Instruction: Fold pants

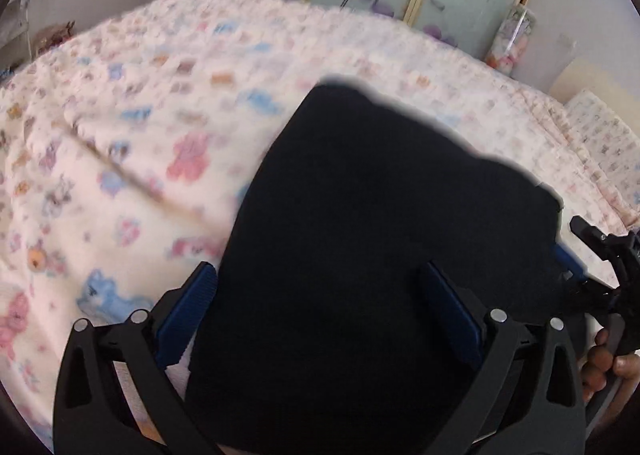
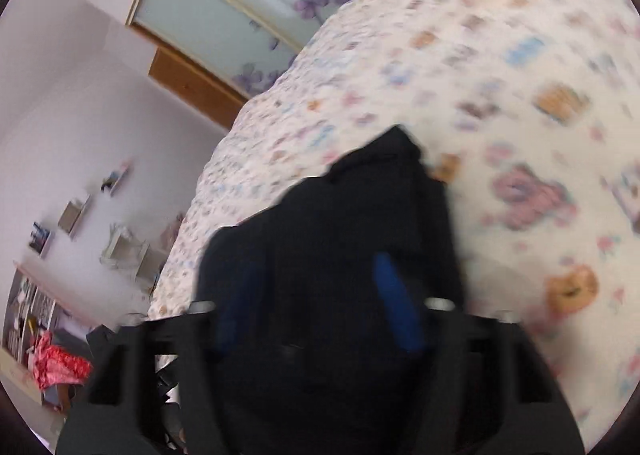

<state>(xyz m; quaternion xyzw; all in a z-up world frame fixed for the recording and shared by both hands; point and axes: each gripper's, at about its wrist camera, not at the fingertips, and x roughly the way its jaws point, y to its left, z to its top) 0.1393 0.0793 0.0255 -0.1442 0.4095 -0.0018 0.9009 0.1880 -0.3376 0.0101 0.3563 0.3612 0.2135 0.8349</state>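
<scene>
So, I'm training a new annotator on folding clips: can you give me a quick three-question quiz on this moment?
1. True or false: the pants are black.
2. What do they lie on? A) wooden floor B) a cartoon-print bedspread C) a glass desk
3. Fill in: in the left wrist view, the left gripper has its blue fingers spread on either side of the ____.

Key: 1 true; 2 B; 3 pants. The right gripper also has dark cloth between its fingers, but blur hides whether it is clamped.

left hand-held gripper (image 1: 320, 307) spread, right hand-held gripper (image 2: 320, 295) spread
</scene>
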